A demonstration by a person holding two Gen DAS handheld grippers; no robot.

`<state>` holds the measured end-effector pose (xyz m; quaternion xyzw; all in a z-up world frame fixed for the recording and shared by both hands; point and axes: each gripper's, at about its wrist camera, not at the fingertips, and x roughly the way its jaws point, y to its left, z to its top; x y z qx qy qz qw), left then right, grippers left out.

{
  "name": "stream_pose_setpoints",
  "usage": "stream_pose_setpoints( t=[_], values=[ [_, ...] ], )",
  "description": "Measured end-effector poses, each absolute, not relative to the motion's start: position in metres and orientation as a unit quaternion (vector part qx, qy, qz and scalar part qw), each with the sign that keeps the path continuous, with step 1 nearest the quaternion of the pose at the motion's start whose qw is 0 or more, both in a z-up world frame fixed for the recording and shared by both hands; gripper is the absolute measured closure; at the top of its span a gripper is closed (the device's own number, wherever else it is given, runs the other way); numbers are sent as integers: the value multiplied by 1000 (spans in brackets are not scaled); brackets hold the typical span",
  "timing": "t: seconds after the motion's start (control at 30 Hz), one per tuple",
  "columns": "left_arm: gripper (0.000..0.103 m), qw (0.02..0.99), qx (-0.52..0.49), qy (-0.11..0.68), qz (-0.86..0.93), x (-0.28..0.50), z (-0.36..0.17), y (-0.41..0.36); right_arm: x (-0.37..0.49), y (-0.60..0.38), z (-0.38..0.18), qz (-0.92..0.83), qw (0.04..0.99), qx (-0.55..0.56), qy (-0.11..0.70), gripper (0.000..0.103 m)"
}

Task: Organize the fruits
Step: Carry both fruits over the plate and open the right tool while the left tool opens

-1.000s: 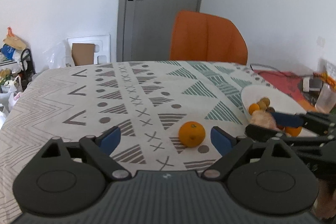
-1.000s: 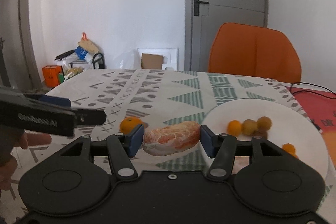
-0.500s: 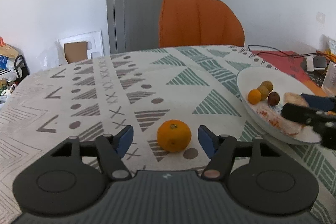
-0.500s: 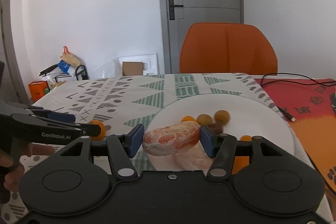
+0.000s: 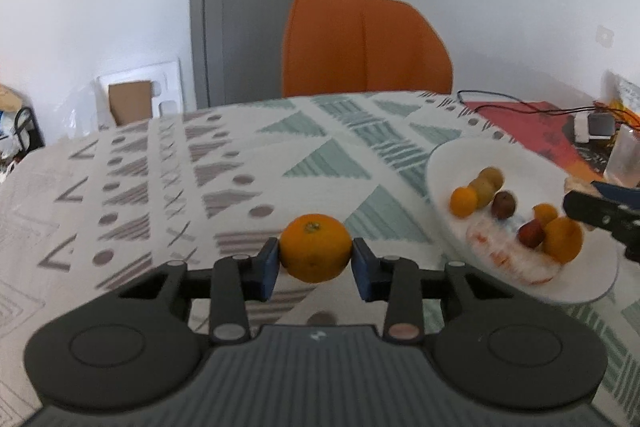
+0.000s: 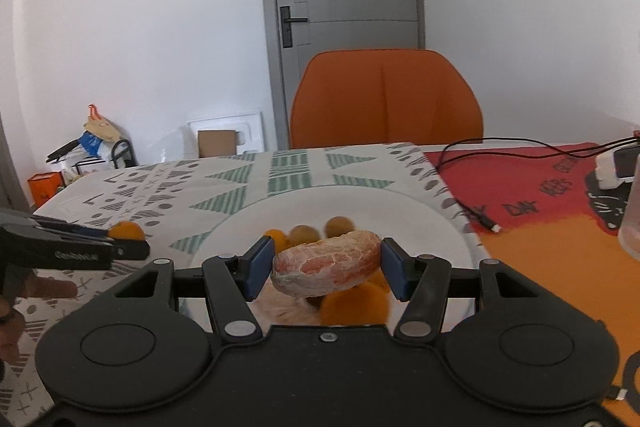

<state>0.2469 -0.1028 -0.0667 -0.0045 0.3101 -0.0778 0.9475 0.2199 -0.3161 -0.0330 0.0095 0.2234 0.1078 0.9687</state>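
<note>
Left gripper (image 5: pixel 315 263) closing on orange (image 5: pixel 315 247), right gripper (image 6: pixel 326 269) holding peeled fruit (image 6: pixel 326 269) over plate (image 6: pixel 420 215) of fruit, cup (image 6: pixel 632 223) in right view

Whole orange (image 5: pixel 315 247) on tablecloth; peeled segment (image 6: pixel 326 263) above plate (image 6: pixel 420 215)

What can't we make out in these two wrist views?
- Left wrist view: the fruits on the white plate are motion-blurred, kinds unclear; right claw cut by the frame edge.
- Right wrist view: the peeled citrus piece hides fruit on the plate behind it; orange mostly hidden by the left claw.
</note>
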Motion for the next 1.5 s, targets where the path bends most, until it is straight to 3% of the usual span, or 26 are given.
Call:
stream_pose_setpoints(
  t=[0.93, 1.0, 1.13, 1.5],
  values=[
    [66, 945, 32, 282, -163, 273, -39, -204, 256, -379, -33, 92, 972, 30, 216, 47],
    [66, 944, 32, 282, -168, 275, -39, -209, 256, -381, -35, 94, 970, 30, 223, 45],
    [66, 943, 27, 283, -172, 281, -37, -216, 251, -386, -30, 101, 971, 48, 211, 31],
    [66, 939, 31, 279, -198, 288, -36, -237, 249, -392, -29, 104, 970, 69, 210, 31]
  ],
)
